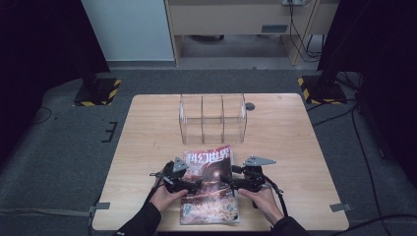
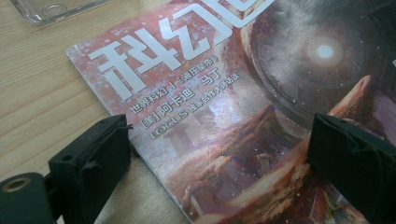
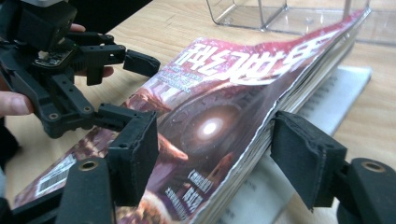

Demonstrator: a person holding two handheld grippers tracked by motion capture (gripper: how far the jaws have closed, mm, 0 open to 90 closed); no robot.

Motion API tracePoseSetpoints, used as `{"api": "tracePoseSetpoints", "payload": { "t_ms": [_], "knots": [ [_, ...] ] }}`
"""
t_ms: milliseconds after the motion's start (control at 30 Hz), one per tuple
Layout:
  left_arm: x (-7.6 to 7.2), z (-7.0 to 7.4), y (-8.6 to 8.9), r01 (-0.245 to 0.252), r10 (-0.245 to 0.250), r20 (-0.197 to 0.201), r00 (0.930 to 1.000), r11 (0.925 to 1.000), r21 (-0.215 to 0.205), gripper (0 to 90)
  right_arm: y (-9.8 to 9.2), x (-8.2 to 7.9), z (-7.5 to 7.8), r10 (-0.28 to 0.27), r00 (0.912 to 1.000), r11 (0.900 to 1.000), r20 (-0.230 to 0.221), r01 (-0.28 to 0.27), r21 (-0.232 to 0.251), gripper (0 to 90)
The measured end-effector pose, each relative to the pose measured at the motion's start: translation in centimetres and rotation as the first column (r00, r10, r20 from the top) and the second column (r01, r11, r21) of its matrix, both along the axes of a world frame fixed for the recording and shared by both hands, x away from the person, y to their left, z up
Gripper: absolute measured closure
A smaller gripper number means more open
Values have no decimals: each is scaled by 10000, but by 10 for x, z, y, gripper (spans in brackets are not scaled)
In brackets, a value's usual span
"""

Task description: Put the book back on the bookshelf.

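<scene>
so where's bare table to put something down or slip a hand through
Bare wood lies on the table left of the magazine and clear divider box, and likewise on their right out to the edge. The near middle is crowded: left gripper and right gripper flank the magazine, with a narrow strip before the box.

Glossy paper magazine point(image 1: 209, 184), matt wooden table point(image 1: 295, 142), clear plastic organizer point(image 1: 212, 118).
</scene>
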State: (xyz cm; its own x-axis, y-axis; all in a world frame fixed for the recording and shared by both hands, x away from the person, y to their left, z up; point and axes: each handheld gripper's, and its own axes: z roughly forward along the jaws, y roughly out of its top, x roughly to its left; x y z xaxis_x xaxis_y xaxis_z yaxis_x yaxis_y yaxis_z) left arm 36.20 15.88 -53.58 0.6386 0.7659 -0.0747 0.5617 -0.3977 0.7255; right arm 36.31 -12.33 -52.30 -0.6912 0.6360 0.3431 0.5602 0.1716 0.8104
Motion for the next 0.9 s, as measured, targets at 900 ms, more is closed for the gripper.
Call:
{"api": "tracePoseSetpoints", "payload": {
  "t_ms": [900],
  "knots": [
    [1, 0, 1, 117, -117, -1, 9999, 9999, 15, 50, 4, 15, -2, -333, 9986, 9983, 410, 352, -461, 273]
  ]
}}
